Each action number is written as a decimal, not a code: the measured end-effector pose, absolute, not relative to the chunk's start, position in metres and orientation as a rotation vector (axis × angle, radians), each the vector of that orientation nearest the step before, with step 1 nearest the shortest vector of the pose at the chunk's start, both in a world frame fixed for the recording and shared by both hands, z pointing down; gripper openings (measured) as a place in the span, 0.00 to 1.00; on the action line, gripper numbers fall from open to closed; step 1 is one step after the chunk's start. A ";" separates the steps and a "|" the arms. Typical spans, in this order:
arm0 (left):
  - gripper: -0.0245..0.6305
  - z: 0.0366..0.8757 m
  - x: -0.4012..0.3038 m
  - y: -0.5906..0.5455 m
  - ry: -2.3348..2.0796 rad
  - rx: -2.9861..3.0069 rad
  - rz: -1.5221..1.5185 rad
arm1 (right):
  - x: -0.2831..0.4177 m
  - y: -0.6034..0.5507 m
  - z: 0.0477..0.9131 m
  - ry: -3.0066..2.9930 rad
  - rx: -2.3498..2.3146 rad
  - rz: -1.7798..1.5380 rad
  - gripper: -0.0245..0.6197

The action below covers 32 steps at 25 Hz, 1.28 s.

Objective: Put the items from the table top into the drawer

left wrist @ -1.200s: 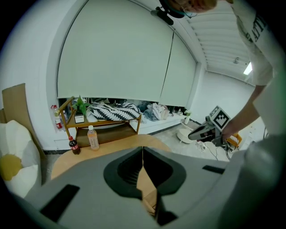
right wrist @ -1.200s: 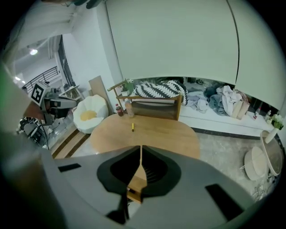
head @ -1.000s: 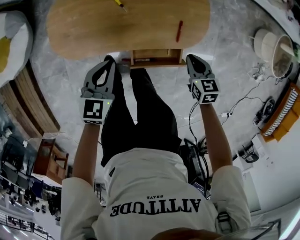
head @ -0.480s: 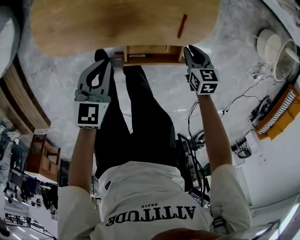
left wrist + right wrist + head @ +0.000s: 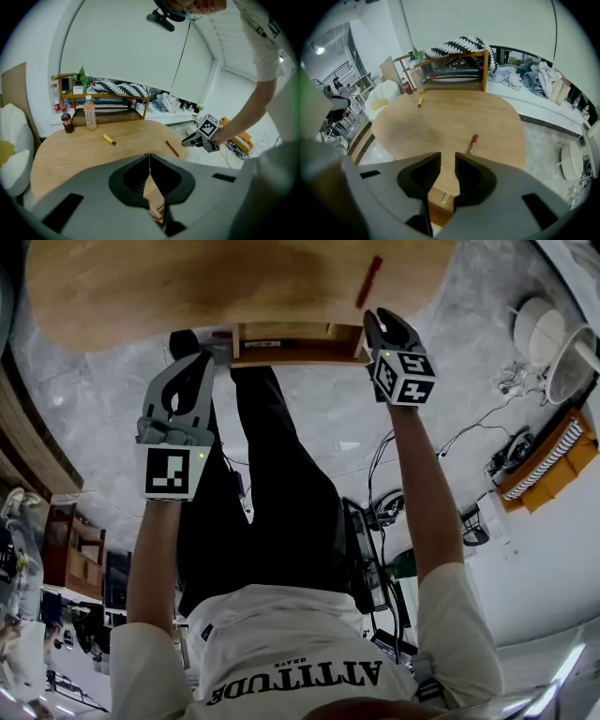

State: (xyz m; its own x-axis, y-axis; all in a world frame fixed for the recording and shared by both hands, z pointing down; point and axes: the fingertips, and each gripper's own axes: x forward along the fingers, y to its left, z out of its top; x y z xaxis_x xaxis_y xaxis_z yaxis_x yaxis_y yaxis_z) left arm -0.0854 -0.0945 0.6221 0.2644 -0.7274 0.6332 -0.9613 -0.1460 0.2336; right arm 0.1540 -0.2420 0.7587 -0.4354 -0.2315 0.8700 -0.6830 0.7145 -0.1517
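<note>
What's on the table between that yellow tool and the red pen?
Nothing. The right gripper view shows only bare tabletop between the yellow tool and the red pen.

The person is holding both arms stretched toward the top of the head view. The left claw [image 5: 201, 360] is sitting at upper left of centre, its jaws pressing together edge to edge with nothing caught between them. The left forearm [image 5: 155, 559] is running down toward the lower left. The right claw [image 5: 379, 322] is reaching slightly higher at upper right of centre. Its jaws have just been opening and are standing apart around an empty gap. The right forearm [image 5: 427, 493] is trailing toward the lower right.
</note>
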 end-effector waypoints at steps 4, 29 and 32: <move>0.07 0.640 -0.079 -0.090 -1.499 1.957 0.551 | 0.157 -0.247 0.790 -1.964 0.715 0.639 0.23; 0.07 0.690 -0.076 -0.083 -1.461 1.881 0.510 | 0.169 -0.264 0.863 -1.814 0.905 0.712 0.14; 0.07 0.691 -0.074 -0.081 -1.452 1.886 0.511 | 0.166 -0.258 0.859 -1.832 0.883 0.710 0.14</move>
